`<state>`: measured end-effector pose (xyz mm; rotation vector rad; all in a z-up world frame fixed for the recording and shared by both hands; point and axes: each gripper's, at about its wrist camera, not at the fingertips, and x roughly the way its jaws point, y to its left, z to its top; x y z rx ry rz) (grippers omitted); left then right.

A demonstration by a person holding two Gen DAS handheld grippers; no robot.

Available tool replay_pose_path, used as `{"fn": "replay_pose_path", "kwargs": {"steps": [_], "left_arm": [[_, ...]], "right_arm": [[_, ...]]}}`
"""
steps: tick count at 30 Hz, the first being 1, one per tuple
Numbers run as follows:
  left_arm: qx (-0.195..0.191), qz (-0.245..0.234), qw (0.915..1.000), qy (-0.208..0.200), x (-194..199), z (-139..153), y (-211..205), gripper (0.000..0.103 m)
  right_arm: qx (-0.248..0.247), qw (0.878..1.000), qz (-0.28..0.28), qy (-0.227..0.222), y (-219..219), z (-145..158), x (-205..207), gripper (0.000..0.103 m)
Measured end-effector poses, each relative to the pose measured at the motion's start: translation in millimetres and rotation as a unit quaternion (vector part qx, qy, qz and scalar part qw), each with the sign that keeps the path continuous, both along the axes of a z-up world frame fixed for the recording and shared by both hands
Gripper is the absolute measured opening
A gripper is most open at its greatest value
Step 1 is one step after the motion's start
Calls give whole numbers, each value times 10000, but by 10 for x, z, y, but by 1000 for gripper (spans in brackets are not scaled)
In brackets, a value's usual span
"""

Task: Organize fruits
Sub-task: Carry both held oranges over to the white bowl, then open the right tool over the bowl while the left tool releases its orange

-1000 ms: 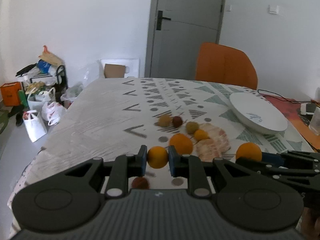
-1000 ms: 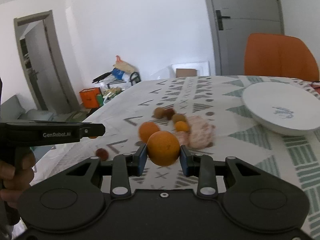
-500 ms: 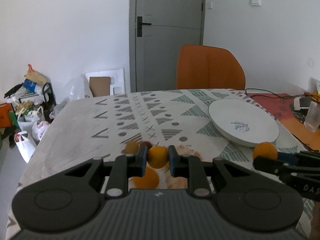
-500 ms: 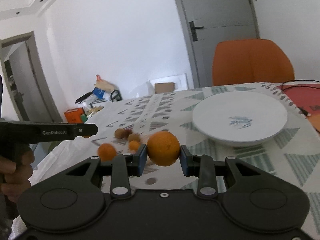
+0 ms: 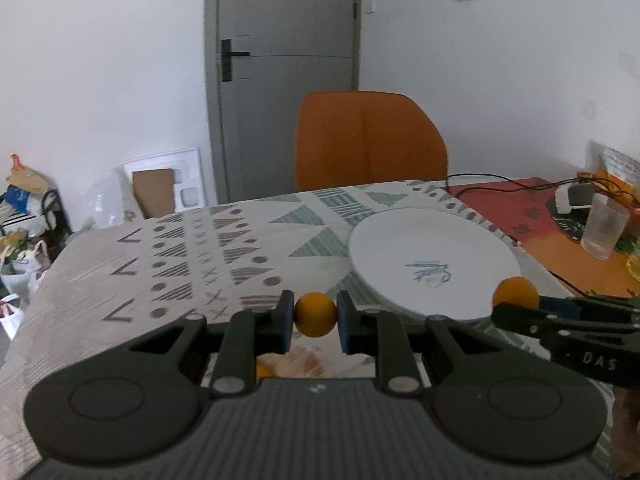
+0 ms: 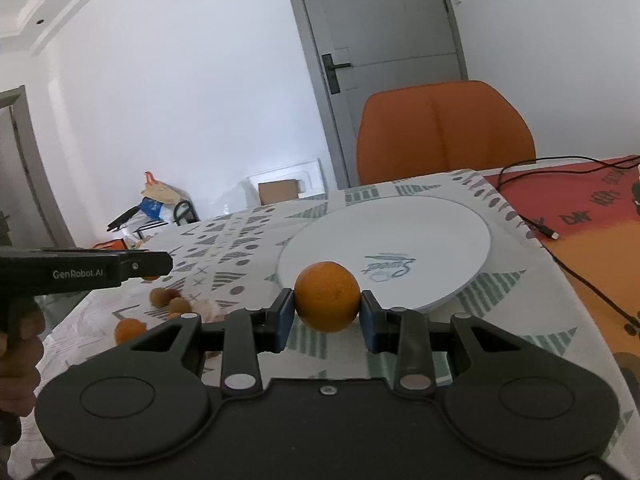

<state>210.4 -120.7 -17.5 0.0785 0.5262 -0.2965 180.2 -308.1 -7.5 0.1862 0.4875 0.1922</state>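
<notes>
My left gripper (image 5: 315, 315) is shut on a small orange fruit (image 5: 315, 314), held above the patterned tablecloth just left of the white plate (image 5: 434, 256). My right gripper (image 6: 327, 298) is shut on a larger orange (image 6: 327, 297) at the near rim of the same white plate (image 6: 400, 240). In the left wrist view the right gripper (image 5: 520, 300) enters from the right with its orange (image 5: 515, 291) over the plate's near edge. Several small fruits (image 6: 168, 300) and another orange (image 6: 129, 329) lie on the cloth to the left beside a pinkish bag (image 6: 208, 306).
An orange chair (image 5: 370, 140) stands behind the table. A drinking glass (image 5: 604, 226), cables (image 6: 560, 236) and a charger sit on the red mat at the right. Bags and a rack (image 5: 24, 216) clutter the floor at left. A hand (image 6: 16, 356) grips the left tool.
Both grippers have travelled right, from over the fruit pile toward the plate, each keeping its fruit. The plate now fills the middle of the right wrist view and the pile has slid left.
</notes>
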Motion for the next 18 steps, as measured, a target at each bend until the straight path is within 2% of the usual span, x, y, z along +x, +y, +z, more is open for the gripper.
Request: {"fn": "replay_pose_path", "kwargs": {"steps": [18], "left_arm": [[111, -474, 9986, 229, 555, -201, -538, 21]], "right_arm": [[-169, 9994, -296, 21, -193, -145, 339, 33]]}}
